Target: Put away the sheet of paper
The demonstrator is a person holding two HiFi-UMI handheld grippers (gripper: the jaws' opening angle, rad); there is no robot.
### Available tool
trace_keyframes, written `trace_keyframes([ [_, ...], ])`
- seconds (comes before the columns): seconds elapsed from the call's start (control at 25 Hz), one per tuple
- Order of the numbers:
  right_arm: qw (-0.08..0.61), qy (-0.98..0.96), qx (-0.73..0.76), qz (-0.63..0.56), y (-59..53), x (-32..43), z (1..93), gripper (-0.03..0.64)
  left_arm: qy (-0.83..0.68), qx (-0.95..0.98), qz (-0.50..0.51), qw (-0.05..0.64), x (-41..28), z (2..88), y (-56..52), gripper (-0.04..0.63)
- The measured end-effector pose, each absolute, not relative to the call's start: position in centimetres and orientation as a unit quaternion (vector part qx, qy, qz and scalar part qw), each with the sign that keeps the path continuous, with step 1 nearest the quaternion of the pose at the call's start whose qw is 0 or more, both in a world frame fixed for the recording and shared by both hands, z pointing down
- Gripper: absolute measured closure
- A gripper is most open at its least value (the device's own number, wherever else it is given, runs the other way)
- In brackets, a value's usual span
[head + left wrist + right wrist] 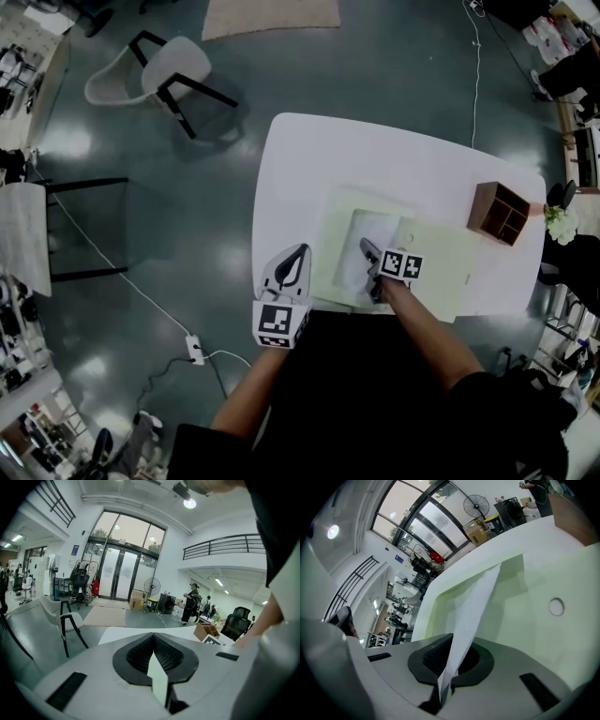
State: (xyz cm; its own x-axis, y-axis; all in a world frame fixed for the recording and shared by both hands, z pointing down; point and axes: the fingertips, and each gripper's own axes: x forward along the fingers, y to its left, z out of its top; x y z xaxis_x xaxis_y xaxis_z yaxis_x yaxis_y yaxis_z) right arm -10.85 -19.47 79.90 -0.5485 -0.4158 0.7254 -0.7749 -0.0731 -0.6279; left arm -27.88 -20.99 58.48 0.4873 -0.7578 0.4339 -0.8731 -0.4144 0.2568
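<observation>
One wooden organizer [500, 212] stands at the far right corner of the white desk [309, 159], just beside the right edge of an opened pale green folder [441, 258]. White flowers [561, 225] sit past that corner, off the desk. On the floor, a white chair with black legs [155, 70] lies well apart to the far left, a rug [272, 17] lies beyond it, and a power strip [195, 350] with its cable lies near the person's left side. No item stands between the folder and either tool.

The sheet of paper [375, 228] lies on the middle of the folder, with its near end lifted.

Right hand-held gripper [367, 251]: positioned over the near part of the folder, pointing away from the person. Its jaws are fully closed on the near end of the sheet of paper, which rises from between the pads and runs toward the folder's far flap. The bare right forearm [436, 333] reaches in from the near right.

Left hand-held gripper [300, 251]: positioned at the desk's near left edge, beside the folder and clear of the paper. Its jaws are together, tips meeting. The left forearm [246, 398] extends straight forward from the body.
</observation>
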Motion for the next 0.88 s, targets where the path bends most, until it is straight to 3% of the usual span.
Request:
trace_keyframes([
  [0.2,0.157,-0.684,0.440,0.559,-19.4,-10.6,79.4,0.615,-0.492,0.831,0.125,0.230,-28.0,58.6,-21.2,0.592],
  [0.32,0.157,-0.695,0.434,0.551,-19.3,-10.2,79.0,0.491,-0.493,0.831,0.124,0.226,-27.8,58.1,-21.4,0.592],
  [0.52,0.148,-0.697,0.442,0.546,-18.8,-8.3,77.9,0.419,-0.492,0.833,0.125,0.218,-27.0,57.3,-21.2,0.592],
  [0.88,0.123,-0.694,0.452,0.547,-17.9,-5.0,76.8,0.402,-0.497,0.835,0.123,0.200,-23.9,55.6,-19.9,0.592],
])
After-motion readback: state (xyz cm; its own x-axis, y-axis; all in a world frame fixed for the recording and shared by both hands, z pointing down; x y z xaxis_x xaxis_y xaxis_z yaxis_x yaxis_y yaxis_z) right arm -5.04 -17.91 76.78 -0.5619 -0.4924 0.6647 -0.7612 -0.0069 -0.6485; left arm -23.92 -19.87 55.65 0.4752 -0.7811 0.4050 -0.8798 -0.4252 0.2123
